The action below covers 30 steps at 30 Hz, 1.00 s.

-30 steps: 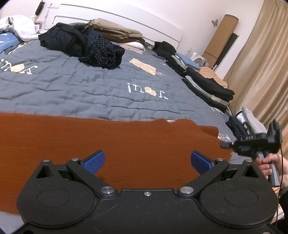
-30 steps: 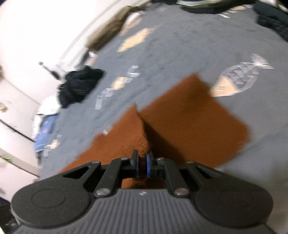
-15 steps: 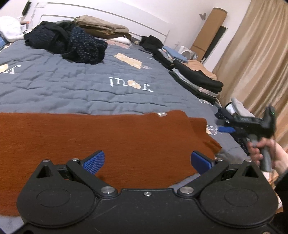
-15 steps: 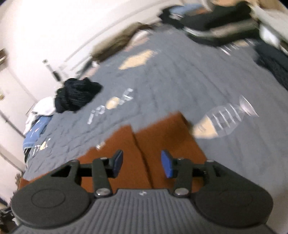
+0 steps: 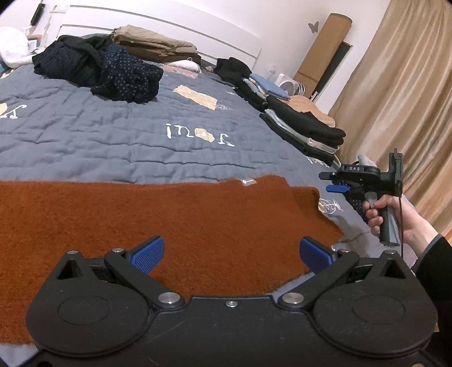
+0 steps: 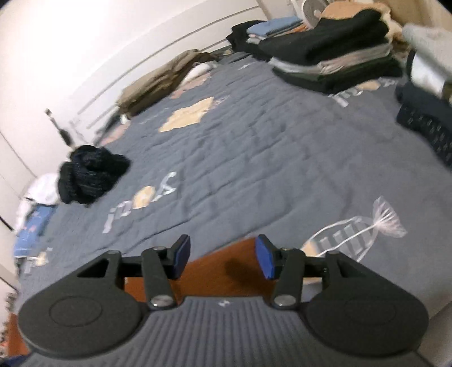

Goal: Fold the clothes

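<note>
Rust-brown fuzzy garment [image 5: 175,225] lies flat across the near part of the bed, spread left to right on the grey quilted bedspread [image 5: 113,135]. Its far edge runs fairly straight; the right end steps down to a narrower flap that stops near the bed's right edge. A small pale tag sits at the far edge.

Left gripper [image 5: 230,252] hangs over the garment's near edge, blue pads wide apart, nothing between them. Right gripper [image 6: 223,255] is off at the garment's right end, held in a hand [image 5: 395,223] with a dark sleeve; its jaws have just been opening and now stand apart, empty, with only a corner of the brown cloth below them. The right wrist view is motion-blurred.

Open room: a broad bare stretch of bedspread lies beyond the garment, with white lettering and a fish print near the right end.

Edges are crowded. Folded stacks of dark and pale clothes [image 5: 305,127] line the right edge, running to the far end. A crumpled dark dotted pile [image 5: 107,67] sits far left, well apart from the brown garment. Folded tan items [image 5: 152,45] rest against the white headboard [image 5: 169,25]. Beige curtains [image 5: 401,107] hang at right, and a brown cardboard roll [image 5: 325,53] leans on the far wall.
</note>
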Motion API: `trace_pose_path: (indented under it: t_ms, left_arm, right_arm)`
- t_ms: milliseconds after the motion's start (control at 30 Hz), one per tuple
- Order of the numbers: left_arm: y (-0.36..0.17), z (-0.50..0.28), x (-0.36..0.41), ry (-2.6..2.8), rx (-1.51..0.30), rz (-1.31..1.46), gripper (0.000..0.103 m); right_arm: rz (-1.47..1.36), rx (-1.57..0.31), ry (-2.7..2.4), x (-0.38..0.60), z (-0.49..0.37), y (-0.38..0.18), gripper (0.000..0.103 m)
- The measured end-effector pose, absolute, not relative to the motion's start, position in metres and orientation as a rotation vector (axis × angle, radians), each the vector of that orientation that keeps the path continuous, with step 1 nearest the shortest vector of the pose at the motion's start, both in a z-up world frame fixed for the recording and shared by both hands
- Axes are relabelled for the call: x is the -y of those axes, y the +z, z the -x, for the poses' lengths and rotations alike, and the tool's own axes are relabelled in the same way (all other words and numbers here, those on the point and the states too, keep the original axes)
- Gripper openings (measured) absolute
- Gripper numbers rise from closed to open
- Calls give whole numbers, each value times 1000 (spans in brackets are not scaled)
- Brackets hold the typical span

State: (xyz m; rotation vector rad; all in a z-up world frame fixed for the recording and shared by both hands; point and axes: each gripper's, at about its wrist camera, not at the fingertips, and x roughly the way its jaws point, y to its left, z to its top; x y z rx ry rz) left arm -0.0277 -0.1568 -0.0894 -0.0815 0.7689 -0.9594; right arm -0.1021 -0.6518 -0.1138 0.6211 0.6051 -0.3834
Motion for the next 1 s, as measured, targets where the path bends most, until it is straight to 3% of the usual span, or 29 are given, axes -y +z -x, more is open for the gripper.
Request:
trace_pose_path:
  t_ms: [400,467,533,567,800,900,1000]
  left_arm:
    - [-97,26,159,-948,-785,58,103]
    - [-100,24,160,-937,-797,61,103]
    - [-101,23,160,-934,-802,57,103]
    - [-102,23,160,-932,-804,54,103]
    - [-101,26,161,-942,-796,44,103]
    - [-102,26,162,-942,-799,44,103]
    - [-101,25,163,-940,-800,42,103]
  right_arm:
    - [-894,-674,-325,679,75,-169,56]
    - [-937,-629,-328,679,78,-173,49]
    - [-963,-578,-278,678,81,-171,16]
    - [-974,-559,-243,677,82,-169,10]
    - [-808,-242,-248,668,107,-130,6]
    - [-694,-292,-346,663,106,-132,12]
    - [-778,-444,-350,671,99,-147,12]
